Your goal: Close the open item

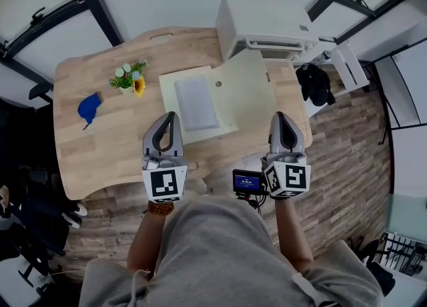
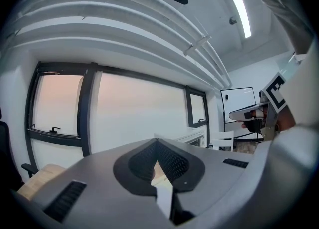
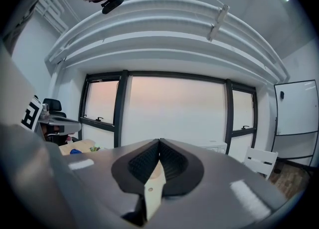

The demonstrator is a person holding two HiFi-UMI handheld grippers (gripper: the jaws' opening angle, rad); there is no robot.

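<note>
Folder (image 1: 243, 92) open on table (image 1: 100, 145); flowers (image 1: 129, 77), blue cloth (image 1: 89, 107) L, white machine (image 1: 263, 25) behind.

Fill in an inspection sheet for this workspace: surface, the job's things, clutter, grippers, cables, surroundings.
Surface: wooden table.
Job's things: pale folder lies open mid-table, flap spread to the right; a grey pad on its left half.
Clutter: flowers and a blue thing on the table's left part, apart from the folder.
Grippers: left gripper and right gripper both shut and empty, held above the table's near side.
Cables: nothing seen.
Surroundings: white unit behind the table; black bag and white chair at the right; windows; plank floor.
</note>
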